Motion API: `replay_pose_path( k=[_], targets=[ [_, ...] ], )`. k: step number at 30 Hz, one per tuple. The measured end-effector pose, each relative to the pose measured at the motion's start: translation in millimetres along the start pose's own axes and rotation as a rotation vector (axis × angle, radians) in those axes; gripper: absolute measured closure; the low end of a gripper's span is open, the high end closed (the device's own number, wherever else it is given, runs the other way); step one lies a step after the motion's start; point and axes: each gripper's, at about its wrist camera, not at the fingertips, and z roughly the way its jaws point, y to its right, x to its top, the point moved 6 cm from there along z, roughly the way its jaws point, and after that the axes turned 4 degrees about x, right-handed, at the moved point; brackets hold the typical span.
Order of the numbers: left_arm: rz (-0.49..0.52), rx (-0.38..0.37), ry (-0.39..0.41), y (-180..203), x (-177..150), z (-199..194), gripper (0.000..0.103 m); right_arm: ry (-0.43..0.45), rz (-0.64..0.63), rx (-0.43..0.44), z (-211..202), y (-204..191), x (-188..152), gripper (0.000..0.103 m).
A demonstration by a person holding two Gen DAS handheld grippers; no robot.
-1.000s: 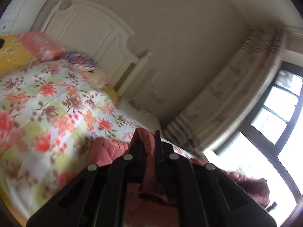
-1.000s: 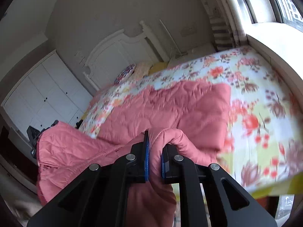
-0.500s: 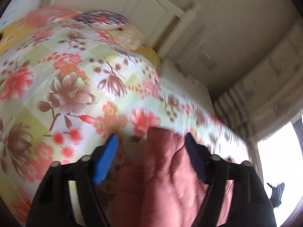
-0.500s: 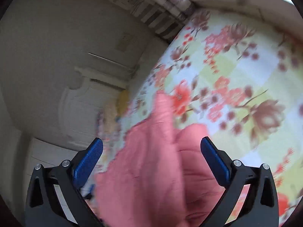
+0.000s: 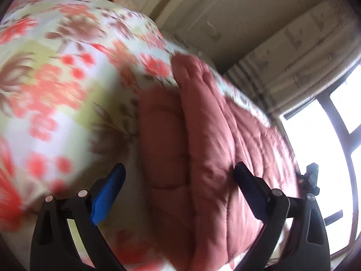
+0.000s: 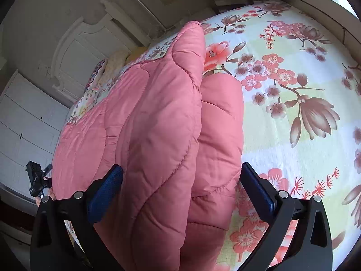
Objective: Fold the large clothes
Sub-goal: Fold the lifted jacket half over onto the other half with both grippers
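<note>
A pink quilted garment (image 5: 203,135) lies folded in thick layers on the floral bed cover (image 5: 56,90). My left gripper (image 5: 179,167) hangs just above its folded edge with its jaws opening. The cloth sits in the gap and the pads do not press it. In the right wrist view the same garment (image 6: 158,113) bulges up between the spread blue pads of my right gripper (image 6: 181,168), which is open and holds nothing. The floral cover (image 6: 293,79) stretches away to the right of it.
A white headboard (image 6: 74,52) and pillows (image 6: 99,72) stand at the far end of the bed, with white cupboards (image 6: 22,117) to the left. A curtain (image 5: 293,56) and a bright window (image 5: 334,124) lie on the other side.
Both grippers were shut on the pink garment and have let it go. Both have dropped toward the bed and tilted downward. The garment now lies on the cover between the open jaws.
</note>
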Motion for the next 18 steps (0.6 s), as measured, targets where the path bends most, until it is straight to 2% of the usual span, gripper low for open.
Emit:
replay_pose_path(
  k=[2,3,4,5,6,8,11,14,18],
  targets=[
    [0.027,0.050,0.011,10,-3,16,0.010,0.010,0.007,0.018,-3,-1,-2,0.005],
    [0.039,0.051,0.008,18,-4,23,0.024,0.014,0.000,0.015,-4,-2,-2,0.007],
    [0.031,0.056,0.005,20,-4,25,0.030,0.009,-0.003,0.026,-3,-3,-2,0.017],
    [-0.004,0.042,-0.020,23,-6,30,0.045,0.005,0.007,0.040,-1,-4,-3,0.027],
    [-0.036,0.032,-0.036,25,-8,32,0.054,0.000,0.023,0.052,0,-4,-5,0.031],
    [-0.048,0.017,-0.056,33,-14,27,0.064,-0.015,0.030,0.075,0,-6,-11,0.046],
    [0.003,0.030,-0.070,47,-39,8,0.068,-0.047,0.032,0.101,-6,-9,-22,0.053],
    [0.046,0.026,-0.077,55,-77,-20,0.068,-0.063,-0.016,0.088,-25,-14,-46,0.054],
    [0.047,-0.016,-0.082,53,-135,-58,0.066,-0.075,-0.092,0.058,-62,-19,-101,0.054]
  ],
)
